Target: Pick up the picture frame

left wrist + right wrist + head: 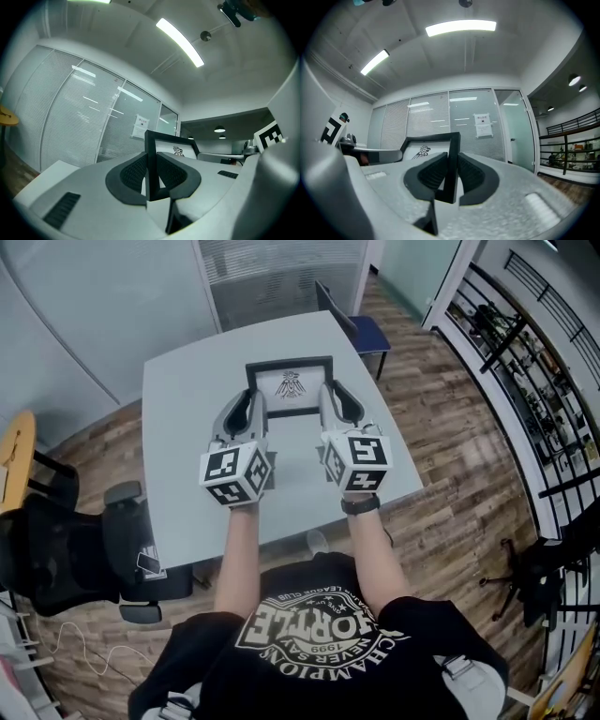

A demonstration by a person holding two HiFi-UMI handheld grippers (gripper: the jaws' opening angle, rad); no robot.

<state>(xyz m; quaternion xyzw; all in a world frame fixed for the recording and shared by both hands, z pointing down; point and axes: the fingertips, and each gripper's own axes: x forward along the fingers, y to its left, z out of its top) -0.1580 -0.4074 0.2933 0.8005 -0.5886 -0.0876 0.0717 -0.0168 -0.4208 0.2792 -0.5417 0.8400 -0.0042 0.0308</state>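
The picture frame (290, 383) is black with a white mat and a small dark bird drawing. It hangs level above the grey table (183, 427), held by both side bars. My left gripper (255, 407) is shut on the frame's left bar (151, 164), with its dark pads pressed on either side. On the right bar (451, 164) my right gripper (327, 401) is shut the same way. In both gripper views the frame (173, 146) (423, 147) stands edge-on between the jaws with the ceiling and glass wall behind.
A blue chair (361, 329) stands at the table's far right corner. A black office chair (66, 549) sits at the near left. A railing and shelves (525, 362) run along the right. A glass wall with blinds (79, 122) lies beyond the table.
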